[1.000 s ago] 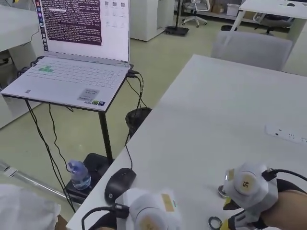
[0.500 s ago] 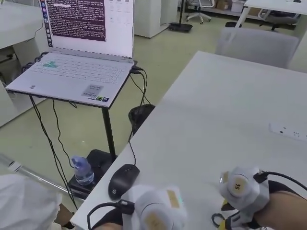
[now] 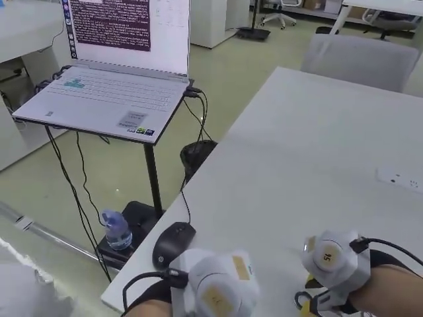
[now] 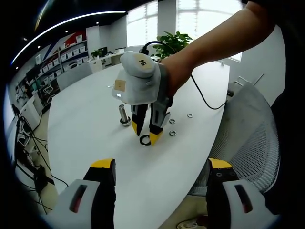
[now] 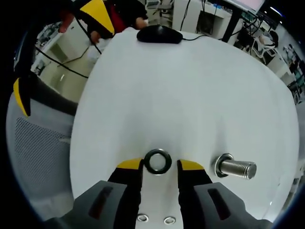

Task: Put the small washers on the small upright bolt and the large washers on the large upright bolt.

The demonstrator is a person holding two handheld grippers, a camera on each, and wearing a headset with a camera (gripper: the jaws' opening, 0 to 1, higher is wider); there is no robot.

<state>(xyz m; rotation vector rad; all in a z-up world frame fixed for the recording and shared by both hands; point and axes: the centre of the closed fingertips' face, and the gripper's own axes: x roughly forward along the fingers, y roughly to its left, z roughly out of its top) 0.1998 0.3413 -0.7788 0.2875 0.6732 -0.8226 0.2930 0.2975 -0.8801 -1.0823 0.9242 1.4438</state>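
Office floor in pale green and white desks lie beyond the long white table [image 3: 317,145] I am working at. The head view gives me an open laptop [image 3: 112,92] on a black stand left of the table and a grey chair [image 3: 360,59] at its far end. A water bottle [image 3: 117,229] stands on the floor under the stand, a black mouse [image 3: 173,241] sits by the table's near left edge, and a white power strip [image 3: 400,179] lies out to the right.

From the left gripper view I see the tabletop lengthwise, with windows and a potted plant [image 4: 176,40] behind it and a mesh chair [image 4: 252,133] at the right. The left gripper [image 4: 161,164] hangs off the table's near end, its jaws spread wide with nothing between them. Facing it, the right gripper [image 4: 146,133] points down at the tabletop.

The upright bolt [image 4: 124,114] stands on its head just beside that gripper. The large washer [image 4: 145,140] lies flat on the table between the two yellow tips. The right gripper view shows this from above: the jaws stand a little apart, one on each side of the ring, and I see no clamping. Three small washers [image 4: 172,121] lie loose on the table near the gripper, on the side away from the bolt.
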